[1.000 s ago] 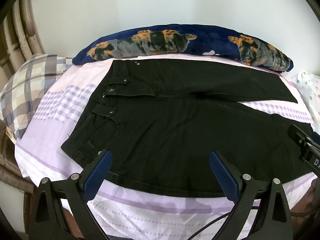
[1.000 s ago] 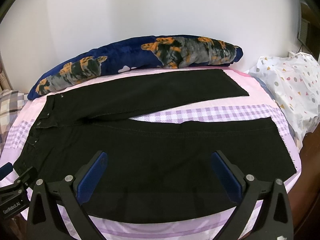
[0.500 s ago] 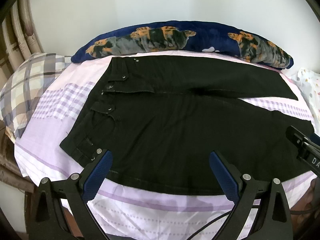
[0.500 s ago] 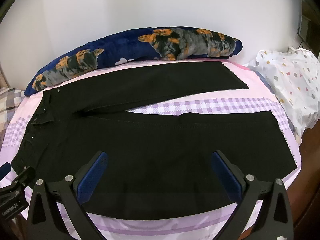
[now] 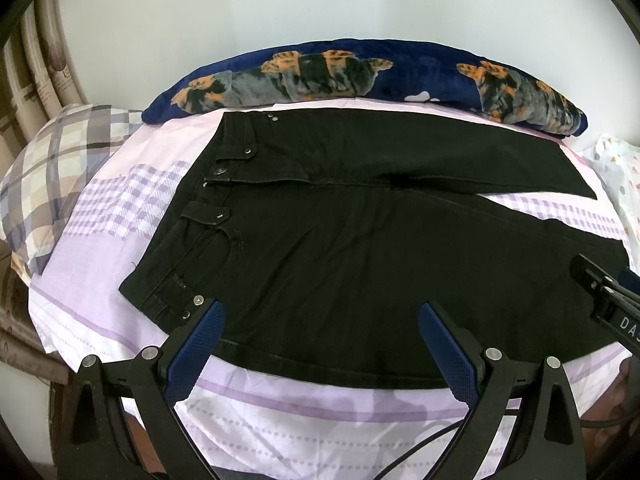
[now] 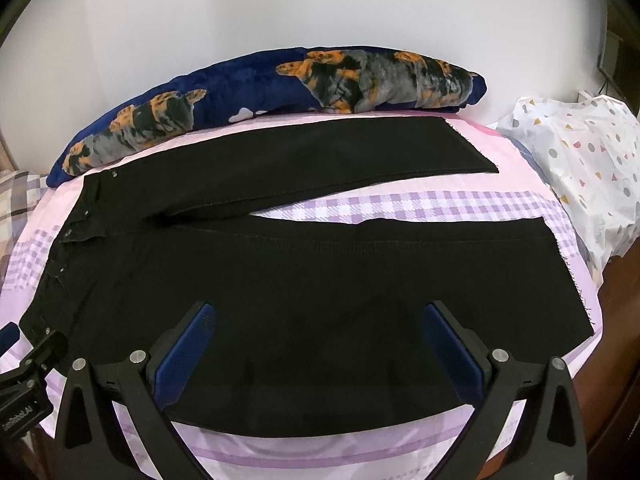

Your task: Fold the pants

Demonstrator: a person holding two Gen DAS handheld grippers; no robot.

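Observation:
Black pants (image 5: 340, 240) lie flat on the bed, waistband to the left, both legs spread out to the right with a wedge of sheet between them (image 6: 320, 264). My left gripper (image 5: 320, 320) hovers open above the near edge by the waistband and hip. My right gripper (image 6: 320, 324) hovers open above the near leg's lower edge. Nothing is between either pair of blue pads. The right gripper's body (image 5: 608, 300) shows at the right rim of the left wrist view; the left gripper's body (image 6: 28, 364) shows at the left rim of the right wrist view.
A purple-checked sheet (image 5: 132, 208) covers the bed. A long navy bolster with orange and grey animal print (image 5: 360, 76) lies along the wall behind the pants. A plaid pillow (image 5: 56, 168) sits at the left, a white dotted bag (image 6: 588, 168) at the right.
Both grippers have drifted slightly lower and closer to the near edge of the pants. The pants have not moved and both grippers stay open.

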